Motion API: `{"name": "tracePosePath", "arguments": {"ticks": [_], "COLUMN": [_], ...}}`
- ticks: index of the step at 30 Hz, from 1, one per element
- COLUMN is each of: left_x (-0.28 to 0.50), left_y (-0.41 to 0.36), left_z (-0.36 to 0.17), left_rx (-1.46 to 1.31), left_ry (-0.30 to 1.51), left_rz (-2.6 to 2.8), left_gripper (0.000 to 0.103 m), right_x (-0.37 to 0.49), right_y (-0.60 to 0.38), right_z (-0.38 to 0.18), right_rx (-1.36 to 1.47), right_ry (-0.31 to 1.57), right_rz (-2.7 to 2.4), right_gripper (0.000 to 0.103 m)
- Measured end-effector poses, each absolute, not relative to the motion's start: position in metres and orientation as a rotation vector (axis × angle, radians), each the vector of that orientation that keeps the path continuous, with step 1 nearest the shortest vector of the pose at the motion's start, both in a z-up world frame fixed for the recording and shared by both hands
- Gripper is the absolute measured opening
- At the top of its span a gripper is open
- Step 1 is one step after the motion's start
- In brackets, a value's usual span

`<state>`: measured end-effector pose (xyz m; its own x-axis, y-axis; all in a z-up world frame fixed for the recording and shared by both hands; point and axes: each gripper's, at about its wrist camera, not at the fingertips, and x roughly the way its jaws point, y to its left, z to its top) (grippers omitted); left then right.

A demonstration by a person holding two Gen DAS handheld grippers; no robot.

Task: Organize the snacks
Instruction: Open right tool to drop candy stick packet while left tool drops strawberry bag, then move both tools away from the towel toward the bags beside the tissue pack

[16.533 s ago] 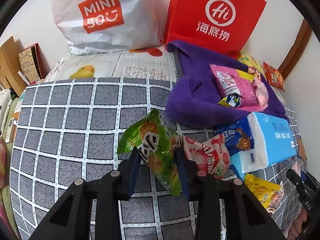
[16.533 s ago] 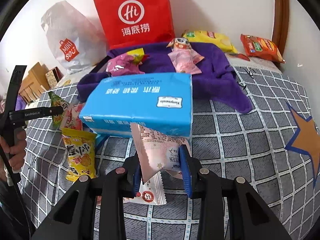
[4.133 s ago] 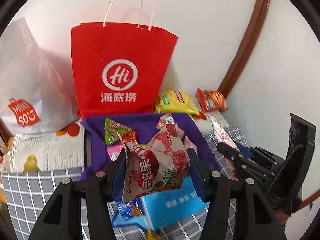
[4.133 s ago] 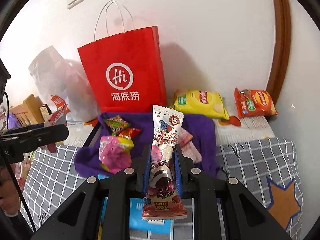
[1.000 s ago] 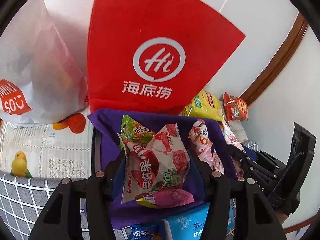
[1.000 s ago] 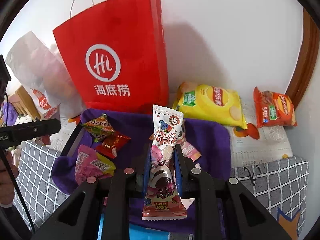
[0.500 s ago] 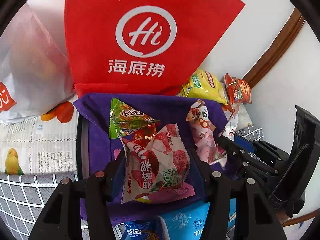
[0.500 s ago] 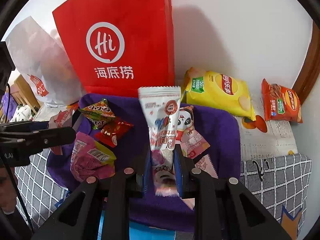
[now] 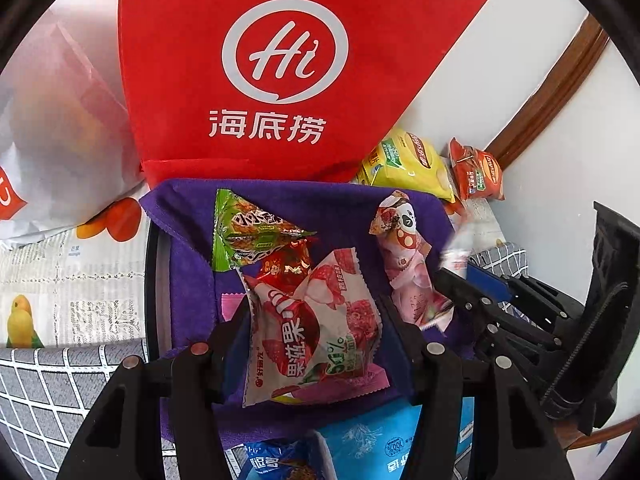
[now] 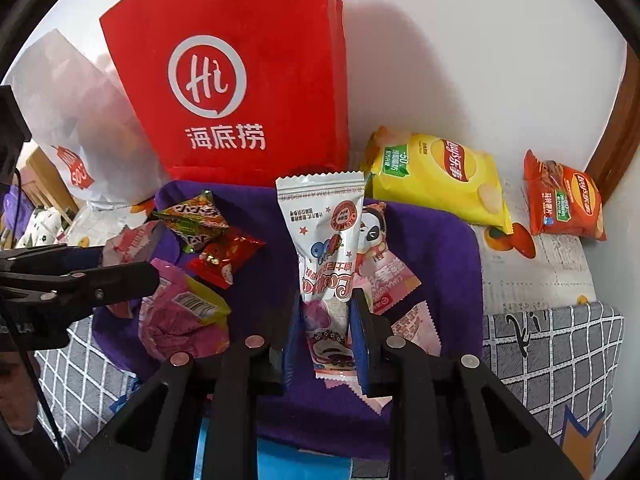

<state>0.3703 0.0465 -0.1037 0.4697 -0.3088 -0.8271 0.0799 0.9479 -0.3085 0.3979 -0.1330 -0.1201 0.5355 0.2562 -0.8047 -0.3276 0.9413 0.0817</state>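
Observation:
My left gripper [image 9: 316, 320] is shut on a red-and-white fruit snack bag [image 9: 308, 328], held just above the purple towel [image 9: 188, 224]. My right gripper [image 10: 324, 332] is shut on a long white-and-pink snack packet [image 10: 326, 236], upright over the same towel [image 10: 432, 256]. On the towel lie a green triangular pack [image 9: 248, 232], a small red pack [image 10: 224, 256], a pink bag [image 10: 180, 312] and a panda-print pink packet [image 9: 404, 264]. The right gripper shows at the right of the left wrist view [image 9: 460, 292]; the left one shows at the left of the right wrist view [image 10: 132, 276].
A red Hi paper bag [image 10: 236, 80] stands behind the towel against the wall. A white bag [image 10: 76, 120] stands to its left. A yellow chip bag [image 10: 440, 176] and an orange chip bag [image 10: 564, 200] lie at the back right. A blue tissue pack [image 9: 384, 440] lies in front.
Both grippers have moved lower and closer over the purple towel with their packets. The long packet in the right gripper has tipped forward and slid up between the fingers.

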Motion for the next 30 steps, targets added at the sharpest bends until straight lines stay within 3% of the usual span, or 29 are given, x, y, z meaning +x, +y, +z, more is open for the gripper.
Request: {"name": "tracePosePath", "arguments": {"ticks": [2,3,9,12,30], "left_x": [0.370,0.369,0.369,0.367,0.345], "left_y": [0.046,0.046,0.047,0.049,0.055], "left_z": [-0.103,-0.103,-0.102,-0.096,-0.055], "left_rx": [-0.241,-0.240,-0.255,-0.275,-0.276], "left_ry": [1.057,1.057,1.055,1.021,0.893], "left_rz": [-0.243,-0.243,-0.253,-0.257,-0.277], "left_gripper": [0.058,0.058,0.065,0.076,0.076], "right_x": [0.395,0.393,0.390,0.389,0.368], "right_y": [-0.134,-0.135,-0.139,-0.141,-0.147], "right_z": [-0.114,-0.111,-0.100,-0.096,-0.065], "right_rx": [-0.084,-0.081,-0.063,-0.054,0.063], "right_ry": [0.918,0.906,0.881,0.872,0.773], "right_rz": [0.345,0.345,0.344,0.344,0.372], "right_gripper": [0.045,0.046,0.048,0.049,0.050]}}
